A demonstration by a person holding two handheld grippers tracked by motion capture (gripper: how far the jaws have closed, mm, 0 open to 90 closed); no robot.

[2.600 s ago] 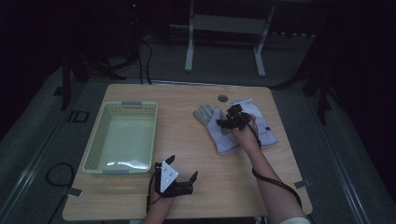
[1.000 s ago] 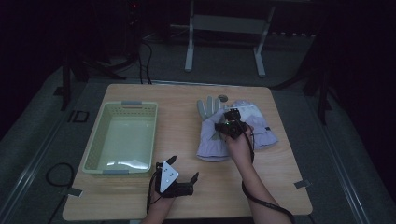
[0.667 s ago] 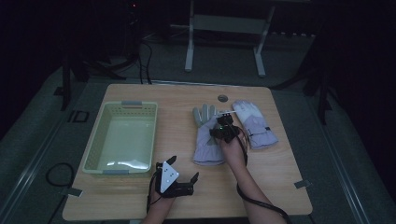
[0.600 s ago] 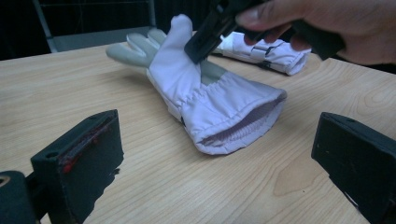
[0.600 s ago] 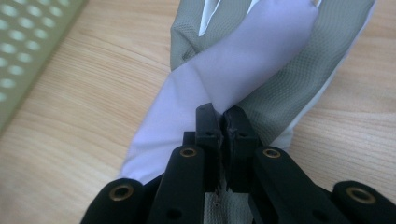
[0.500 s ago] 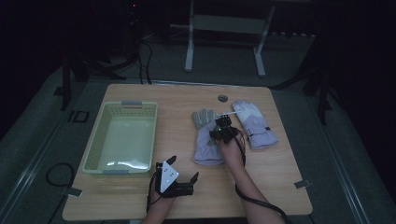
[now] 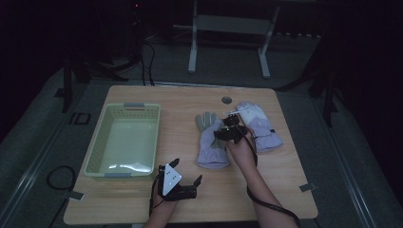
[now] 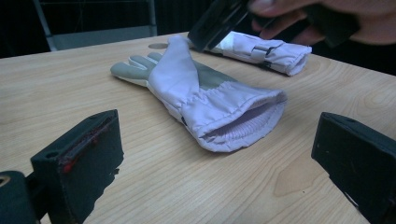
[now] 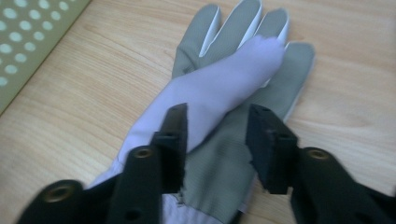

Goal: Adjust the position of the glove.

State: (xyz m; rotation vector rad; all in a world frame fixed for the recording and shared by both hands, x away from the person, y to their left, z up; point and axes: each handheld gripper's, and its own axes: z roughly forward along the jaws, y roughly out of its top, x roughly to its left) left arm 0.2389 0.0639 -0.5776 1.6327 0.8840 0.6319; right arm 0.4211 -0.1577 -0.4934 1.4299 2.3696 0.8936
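Two gloves lie right of the one basket [image 7: 124,140]. My right gripper [image 9: 215,135] straddles the near glove [image 7: 212,142], jaws half open, gripping nothing; the far glove [image 7: 259,126] lies beyond. My left gripper [image 7: 183,183] rests wide open, empty.

We see bare wood between the basket [image 7: 124,140] and the near glove [image 7: 212,142], wide enough for a gripper to pass. The second glove [image 7: 260,127] lies just beside the first (no lane between them). The left gripper [image 7: 183,184] sits at the near edge, open tabletop ahead.

Parted hand-held gripper [image 9: 215,144] over glove [image 9: 243,79]
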